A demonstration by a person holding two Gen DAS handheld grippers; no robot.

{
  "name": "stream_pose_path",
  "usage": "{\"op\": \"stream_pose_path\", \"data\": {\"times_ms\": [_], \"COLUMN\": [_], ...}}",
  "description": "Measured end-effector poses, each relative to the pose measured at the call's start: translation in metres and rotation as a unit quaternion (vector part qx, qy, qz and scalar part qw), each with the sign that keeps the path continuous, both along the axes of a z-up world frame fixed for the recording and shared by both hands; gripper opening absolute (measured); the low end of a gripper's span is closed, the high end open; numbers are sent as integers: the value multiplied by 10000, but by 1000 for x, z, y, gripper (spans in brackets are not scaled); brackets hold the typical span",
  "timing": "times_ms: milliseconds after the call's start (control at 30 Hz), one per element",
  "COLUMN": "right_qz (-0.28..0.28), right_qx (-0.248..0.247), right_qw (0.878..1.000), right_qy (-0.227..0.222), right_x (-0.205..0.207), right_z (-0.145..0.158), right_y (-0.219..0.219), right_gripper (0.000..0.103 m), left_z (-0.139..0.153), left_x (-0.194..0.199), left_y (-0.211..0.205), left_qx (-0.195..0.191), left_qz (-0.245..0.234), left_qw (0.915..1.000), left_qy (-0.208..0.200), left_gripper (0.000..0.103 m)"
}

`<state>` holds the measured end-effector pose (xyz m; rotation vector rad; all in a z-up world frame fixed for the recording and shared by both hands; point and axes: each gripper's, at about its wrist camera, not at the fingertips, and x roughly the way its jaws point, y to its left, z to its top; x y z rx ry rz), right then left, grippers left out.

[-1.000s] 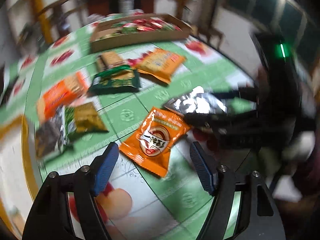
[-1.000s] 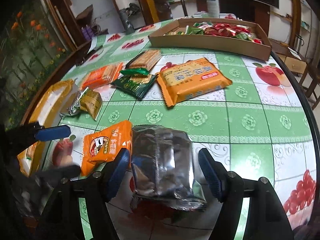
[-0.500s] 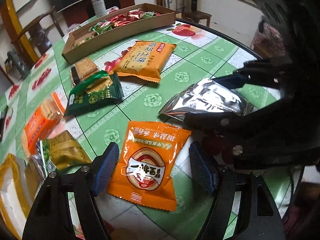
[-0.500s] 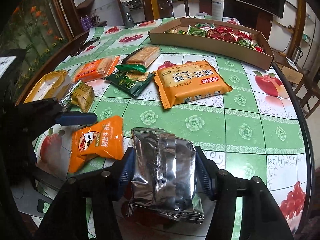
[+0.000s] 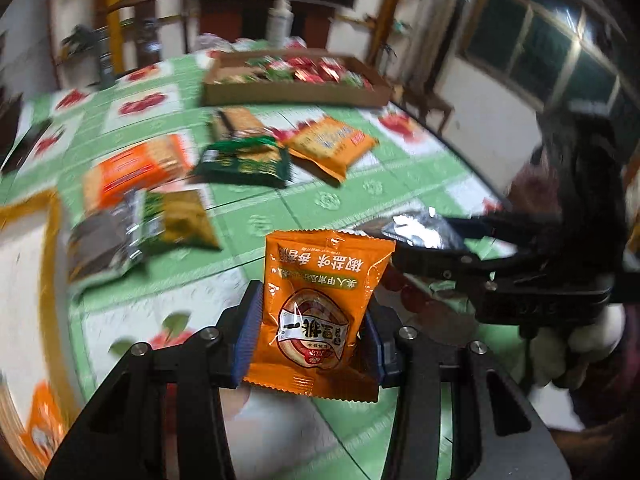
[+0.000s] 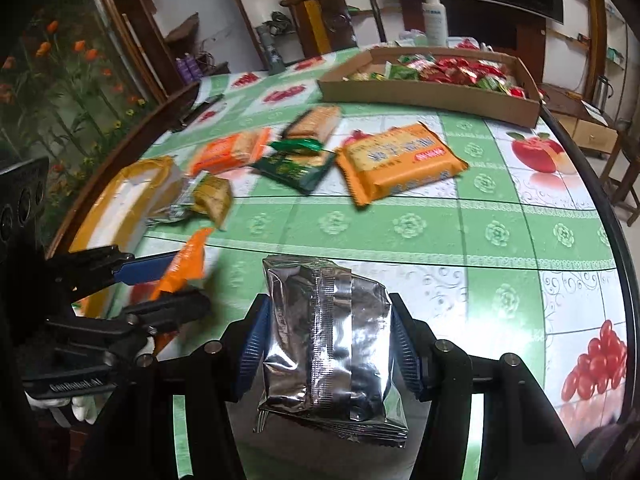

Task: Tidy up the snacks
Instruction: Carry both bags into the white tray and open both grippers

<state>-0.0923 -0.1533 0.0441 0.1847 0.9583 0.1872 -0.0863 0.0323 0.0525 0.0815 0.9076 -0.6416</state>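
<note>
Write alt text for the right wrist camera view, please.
The right gripper clamps a silver foil snack packet above a green fruit-print tablecloth. To its left, the left gripper holds an orange packet; more snacks and a cardboard tray lie beyond.

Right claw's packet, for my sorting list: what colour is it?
Shiny silver foil packet, clearest in the right wrist view.

two grippers, the left gripper [image 5: 308,332] and the right gripper [image 6: 328,344]; one small orange packet [image 5: 316,304]; one silver foil packet [image 6: 328,344]; one large orange biscuit pack [image 6: 400,160]; one dark green packet [image 6: 296,164]; one orange cracker pack [image 6: 230,152]; one clear-wrapped cracker stack [image 6: 316,120]; one olive-gold packet [image 6: 208,196]; one cardboard tray [image 6: 424,98] of small sweets, too many to count; one white bottle [image 6: 434,16]; one yellow-rimmed tray [image 6: 132,184]
</note>
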Motion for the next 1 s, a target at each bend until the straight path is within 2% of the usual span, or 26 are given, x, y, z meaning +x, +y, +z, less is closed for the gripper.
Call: {"op": "stream_pose_path", "data": {"times_ms": [167,333,500,700,867,1000], "right_qz": [276,719,1237,1798,2006,2039], "right_qx": [128,234,325,154,28,-95], "right_qw": [9994,9969,9916,9834,9796,9789], "right_qy": [-133,-210,-201,-196,-122,-3], "right_x": [-6,-5,10,40,66,86], "right_z": [18,34,46,54,45,30], "right_y": [27,73,131,213,268,297], "right_gripper": [59,59,59,58,58,58], "left_z": [18,22,19,6,-9,-13], "left_x": [-13,-12,-6,13,32,37], "left_y": [52,107,164,222,254,263], "left_qx": [-394,-531,-600,-505,-605,-571], "left_qz": [711,1391,2129,2906,3244,3352], "left_qw": [9966,9886,9749,9554,9439,9402], "left_qy": [-155,-232,-254,-119,148,197], "left_gripper": [43,43,43,43,43,44]}}
